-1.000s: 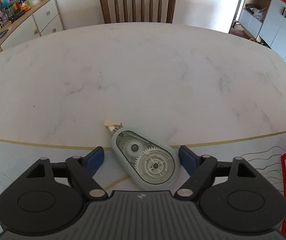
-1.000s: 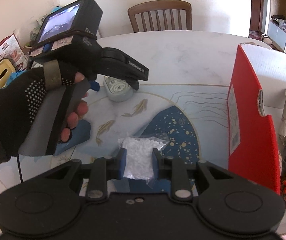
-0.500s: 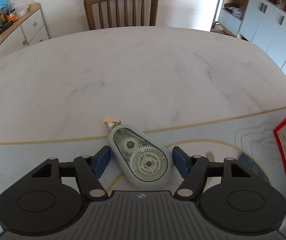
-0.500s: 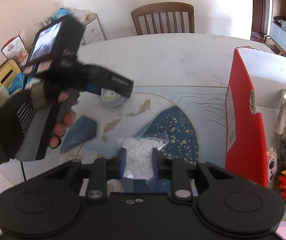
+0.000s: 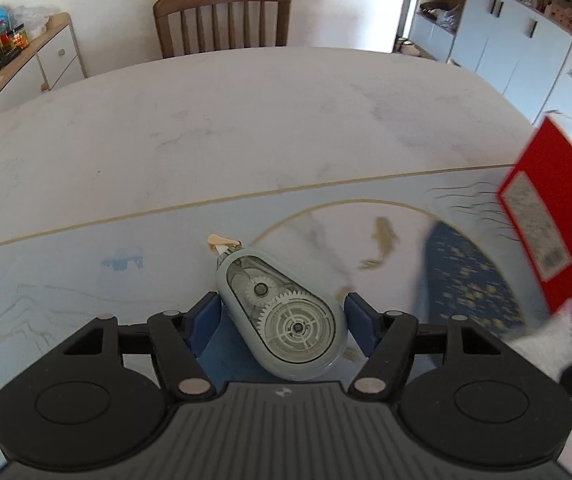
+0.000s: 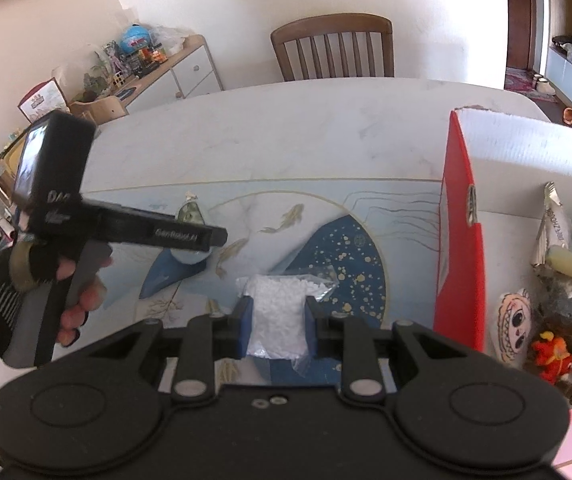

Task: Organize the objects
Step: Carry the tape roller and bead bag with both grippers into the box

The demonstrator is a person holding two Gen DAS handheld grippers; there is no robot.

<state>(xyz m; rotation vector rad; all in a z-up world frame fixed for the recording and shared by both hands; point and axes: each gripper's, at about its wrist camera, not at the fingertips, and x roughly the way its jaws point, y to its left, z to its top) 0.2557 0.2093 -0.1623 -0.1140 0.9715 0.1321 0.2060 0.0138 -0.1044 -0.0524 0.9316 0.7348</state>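
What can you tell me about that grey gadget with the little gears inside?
The tape dispenser is a teardrop-shaped grey plastic shell with a clear window showing two white gears, one small and one large. A beige tip juts from its narrow end, pointing away from the camera. It sits between the blue pads of the left tool, above the patterned mat.

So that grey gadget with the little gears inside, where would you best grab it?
Across its wide round end. The correction tape dispenser is teardrop-shaped, with flat clear faces and the narrow tip pointing away. The left gripper has a blue finger at each flank of the fat end, coming from the near side. That looks sound: the tip would probably be too slim and fragile to pinch.
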